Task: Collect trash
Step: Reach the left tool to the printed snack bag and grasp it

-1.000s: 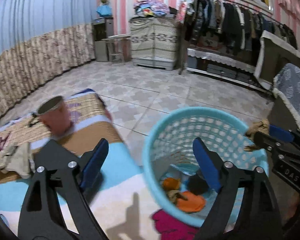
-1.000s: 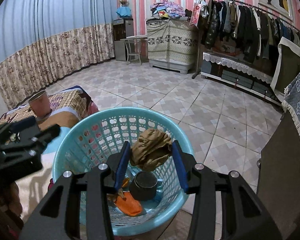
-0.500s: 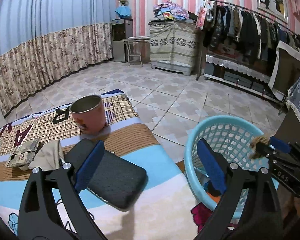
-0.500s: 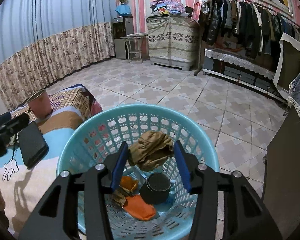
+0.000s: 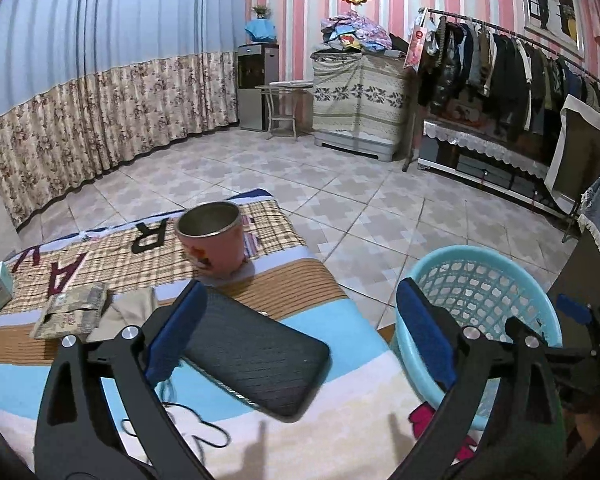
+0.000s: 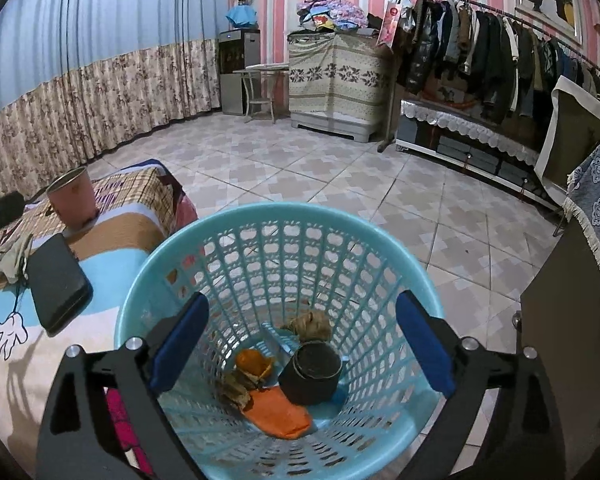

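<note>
Blanket-covered surface beside the basket: crumpled wrappers lie beyond-left of the empty, spread left gripper; right gripper hangs released over the basket.

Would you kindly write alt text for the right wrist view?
The open right gripper hovers over a turquoise basket holding a brown wad, black cup and orange scraps; a blanket lies left.
</note>
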`<action>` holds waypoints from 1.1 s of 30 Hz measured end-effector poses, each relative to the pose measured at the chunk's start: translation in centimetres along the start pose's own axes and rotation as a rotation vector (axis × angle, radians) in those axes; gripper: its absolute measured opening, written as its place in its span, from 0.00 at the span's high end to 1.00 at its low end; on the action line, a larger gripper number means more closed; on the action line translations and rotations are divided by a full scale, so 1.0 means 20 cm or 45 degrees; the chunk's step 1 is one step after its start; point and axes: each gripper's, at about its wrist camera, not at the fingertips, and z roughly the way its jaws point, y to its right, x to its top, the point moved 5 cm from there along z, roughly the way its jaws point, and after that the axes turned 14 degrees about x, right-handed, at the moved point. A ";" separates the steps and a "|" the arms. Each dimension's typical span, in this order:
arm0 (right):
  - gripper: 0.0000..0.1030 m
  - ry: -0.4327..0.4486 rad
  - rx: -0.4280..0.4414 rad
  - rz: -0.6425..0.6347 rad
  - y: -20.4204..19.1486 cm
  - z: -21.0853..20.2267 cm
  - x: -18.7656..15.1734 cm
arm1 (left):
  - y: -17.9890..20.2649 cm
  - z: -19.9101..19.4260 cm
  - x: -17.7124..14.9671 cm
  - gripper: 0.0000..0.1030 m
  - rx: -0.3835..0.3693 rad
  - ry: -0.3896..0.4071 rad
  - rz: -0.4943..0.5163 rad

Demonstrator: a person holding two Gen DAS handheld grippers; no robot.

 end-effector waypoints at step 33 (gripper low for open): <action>0.09 -0.059 0.309 -0.325 -1.43 0.31 0.03 | -1.52 0.25 -0.35 0.06 0.447 -0.251 -0.418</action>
